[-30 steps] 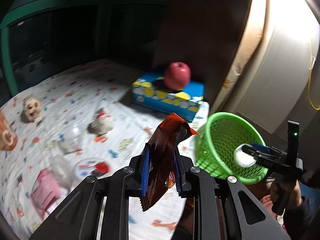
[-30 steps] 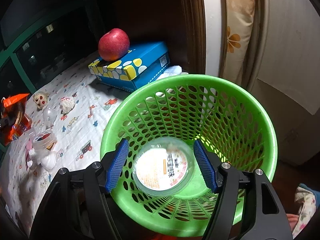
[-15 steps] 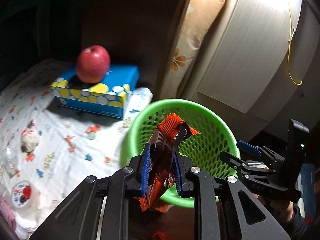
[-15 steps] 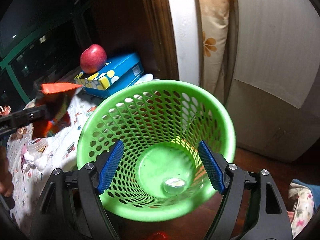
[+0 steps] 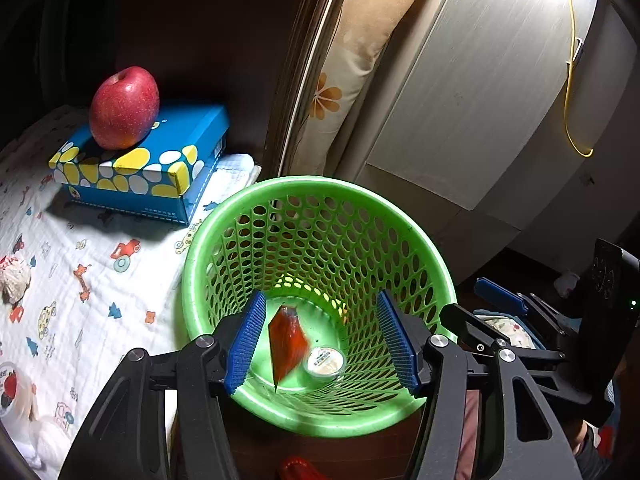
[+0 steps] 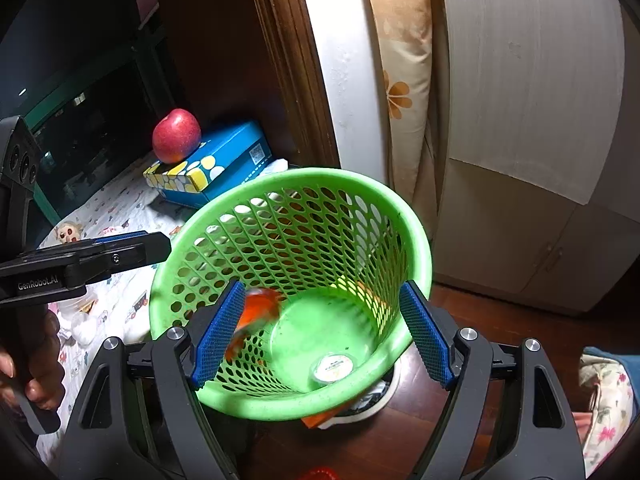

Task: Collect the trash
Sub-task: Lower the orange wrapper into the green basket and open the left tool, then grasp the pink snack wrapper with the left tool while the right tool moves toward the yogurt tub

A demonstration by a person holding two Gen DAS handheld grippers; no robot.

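A home bedroom is indicated. A children's cloth printed with cartoon cars [image 5: 100, 264] is spread over a low surface, and a tissue box [image 5: 148, 164] with a red apple [image 5: 124, 108] on top is set on it. A floral pillow [image 5: 352, 64] is wedged upright beside a pale wardrobe [image 6: 532, 92]. A green plastic wastebasket [image 5: 320, 192] is placed on dark wooden flooring [image 6: 528, 320].

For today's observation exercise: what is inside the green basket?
Inside the green basket are an orange wrapper, blurred and seemingly mid-fall, and a small round lidded cup on the bottom. The near wall hides part of the floor.
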